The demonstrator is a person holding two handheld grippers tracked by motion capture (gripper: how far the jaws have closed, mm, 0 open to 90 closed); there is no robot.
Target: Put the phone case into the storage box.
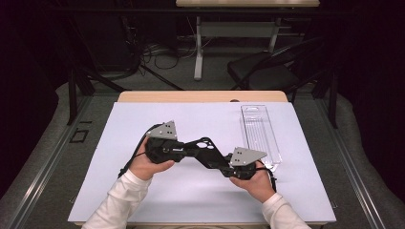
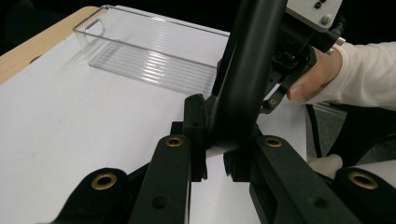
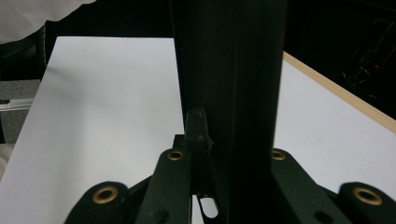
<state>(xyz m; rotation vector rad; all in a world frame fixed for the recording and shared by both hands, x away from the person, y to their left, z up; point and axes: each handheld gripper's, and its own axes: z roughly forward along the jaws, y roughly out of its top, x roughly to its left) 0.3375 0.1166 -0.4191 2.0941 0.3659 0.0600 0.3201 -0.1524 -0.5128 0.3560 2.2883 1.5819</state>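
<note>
Over the middle of the white table top (image 1: 143, 195) a person holds both grippers facing each other with their black jaws interlocked. In the left gripper view, my left gripper (image 2: 217, 154) is shut on a thick black jaw arm of the right gripper (image 2: 247, 70), which slants down between its pads. My right gripper (image 3: 233, 140) has a broad black jaw arm of the left gripper (image 3: 229, 70) between its own jaws, with the one visible pad (image 3: 196, 130) against it. From above, the left gripper (image 1: 210, 151) and the right gripper (image 1: 193, 147) overlap tip to tip.
A long clear plastic bin (image 1: 260, 136) lies empty on the right side of the table, its handle end far; it also shows at the back of the left gripper view (image 2: 149, 56). A wooden table edge (image 1: 200, 96) runs along the far side. A black chair (image 1: 267, 71) stands beyond.
</note>
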